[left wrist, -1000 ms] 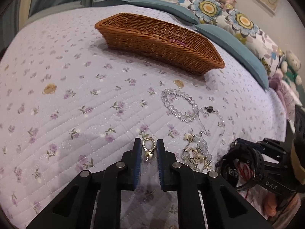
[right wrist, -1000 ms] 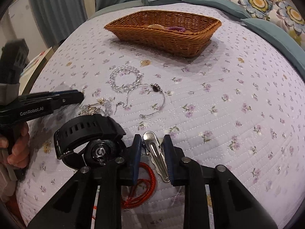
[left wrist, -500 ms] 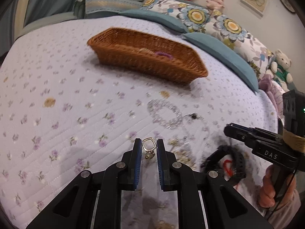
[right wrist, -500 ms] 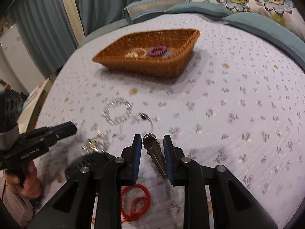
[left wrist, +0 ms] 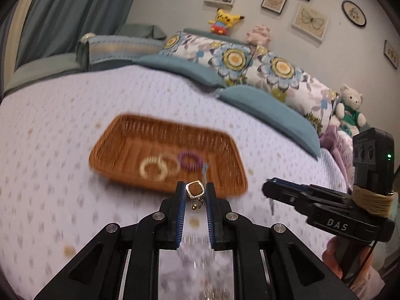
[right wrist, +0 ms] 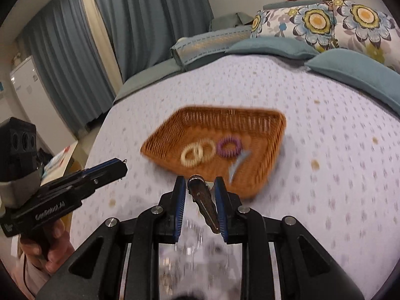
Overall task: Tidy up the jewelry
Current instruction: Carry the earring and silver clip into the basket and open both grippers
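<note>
- Bedroom setting: a quilted, flower-printed bedspread [left wrist: 62,150] serves as the work surface, with teal and floral pillows [left wrist: 250,62] at the head of the bed and framed prints on the wall behind.
- Receptacle: a shallow wicker basket [left wrist: 120,135] lies on the bedspread ahead of both tools. It already contains a cream hair ring [left wrist: 153,168], a tan ring overlapping it, a purple hair ring [left wrist: 190,160] and a pale blue item too blurred to identify.
- Left gripper [left wrist: 195,195]: narrowed onto a small gold earring [left wrist: 195,190]. The squared hoop is pinched at the fingertips and the small charm hangs free below. A tip pinch suits so small an item and should let it drop without snagging.
- Right gripper [right wrist: 200,187]: closed onto a silver hair clip [right wrist: 203,200]. The rounded end sits at the fingertips and the tapered end points back between the jaws, so the clip lies lengthwise in the grasp.
- Position: both tools are held above the bedspread, aimed at the near rim of the basket. The background is motion-blurred, so exact height over the rim cannot be told.
- Assessment: each tool carries one item, which appears intended to deliver two pieces in one trip.
- Next move: each load should be fully over the basket interior before the jaws are widened; an early release would put it on the quilt.
- Remaining items: glinting pieces show on the bedspread below the tools but are too blurred to name.
</note>
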A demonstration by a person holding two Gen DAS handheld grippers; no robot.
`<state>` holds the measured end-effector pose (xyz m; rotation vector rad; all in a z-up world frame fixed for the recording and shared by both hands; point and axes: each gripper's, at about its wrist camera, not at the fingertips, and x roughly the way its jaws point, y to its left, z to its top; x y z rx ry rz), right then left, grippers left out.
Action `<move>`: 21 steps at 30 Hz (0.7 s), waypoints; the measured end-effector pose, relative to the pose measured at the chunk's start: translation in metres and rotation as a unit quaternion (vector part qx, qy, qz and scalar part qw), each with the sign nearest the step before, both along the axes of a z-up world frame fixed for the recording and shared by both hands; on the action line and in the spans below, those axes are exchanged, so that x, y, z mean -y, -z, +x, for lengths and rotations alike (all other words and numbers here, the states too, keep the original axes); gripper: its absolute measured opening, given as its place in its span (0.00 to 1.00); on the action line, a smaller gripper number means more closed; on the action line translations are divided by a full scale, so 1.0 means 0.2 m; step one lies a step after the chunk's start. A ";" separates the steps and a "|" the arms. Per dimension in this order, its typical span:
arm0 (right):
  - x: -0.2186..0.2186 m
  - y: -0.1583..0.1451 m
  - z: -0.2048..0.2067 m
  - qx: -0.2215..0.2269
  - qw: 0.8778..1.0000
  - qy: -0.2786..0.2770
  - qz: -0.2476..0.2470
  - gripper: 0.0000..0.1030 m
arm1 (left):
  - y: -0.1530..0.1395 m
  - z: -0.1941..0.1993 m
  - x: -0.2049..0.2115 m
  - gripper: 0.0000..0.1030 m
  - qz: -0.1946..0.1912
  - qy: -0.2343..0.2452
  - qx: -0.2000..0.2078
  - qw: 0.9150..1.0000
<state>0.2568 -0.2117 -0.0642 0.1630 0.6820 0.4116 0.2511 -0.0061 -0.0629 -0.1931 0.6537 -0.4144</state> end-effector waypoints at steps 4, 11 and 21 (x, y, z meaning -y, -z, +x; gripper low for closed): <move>-0.04 -0.01 0.23 -0.006 1.000 0.018 -0.004 0.26 | -0.03 0.20 0.03 0.15 -0.002 0.009 0.003 1.000; -0.04 0.12 0.60 -0.051 0.998 0.044 0.005 0.26 | 0.14 0.60 0.06 0.15 -0.011 0.007 -0.041 0.999; -0.08 0.33 0.81 -0.099 0.994 0.052 -0.011 0.26 | 0.35 0.77 0.08 0.15 -0.004 0.004 -0.072 0.997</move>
